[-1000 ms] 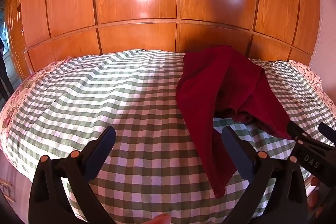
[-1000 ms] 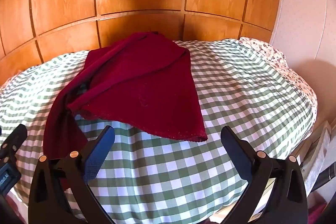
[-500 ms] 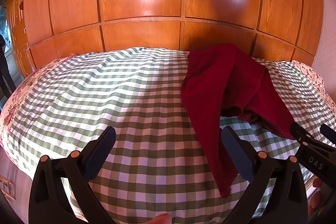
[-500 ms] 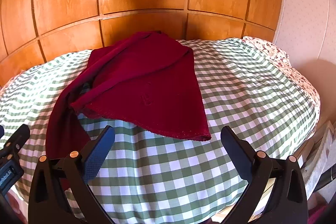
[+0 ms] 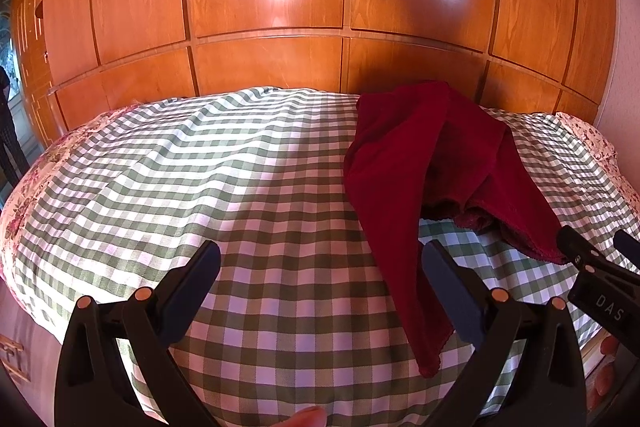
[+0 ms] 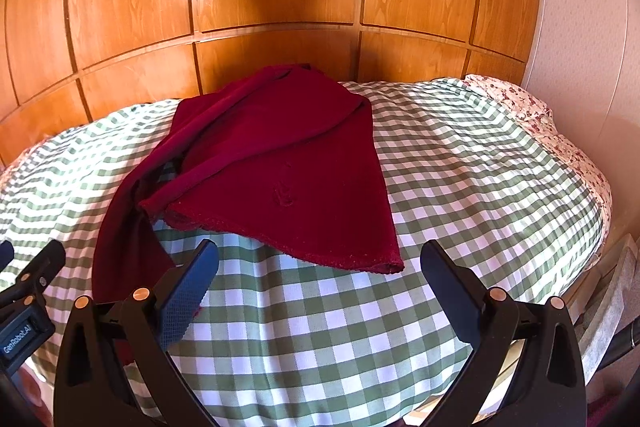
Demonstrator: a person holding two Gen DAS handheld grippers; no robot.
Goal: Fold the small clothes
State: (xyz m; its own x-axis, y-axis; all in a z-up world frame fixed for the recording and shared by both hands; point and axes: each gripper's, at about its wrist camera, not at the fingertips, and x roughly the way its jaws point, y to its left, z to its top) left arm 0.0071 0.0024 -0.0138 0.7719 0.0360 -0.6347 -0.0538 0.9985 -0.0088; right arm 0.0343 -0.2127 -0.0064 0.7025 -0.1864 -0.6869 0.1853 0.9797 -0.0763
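Left wrist: left gripper [image 5: 320,279] spread wide, empty. Red cloth [image 5: 404,179] lies rumpled on checked bedspread [image 5: 200,179], right of centre. Other tool reads "DAS".

Right wrist: right gripper [image 6: 320,279] spread, empty, near cloth's front hem. Label "GenRobot.AI". Risk: pinching bedspread with the hem, dragging both.

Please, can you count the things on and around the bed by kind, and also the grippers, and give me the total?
Dark red garment: 1
Green-and-white checked bedcover: 1
Floral sheet under it: 1
Grippers, both open and empty: 2, left gripper and right gripper
Total: 5
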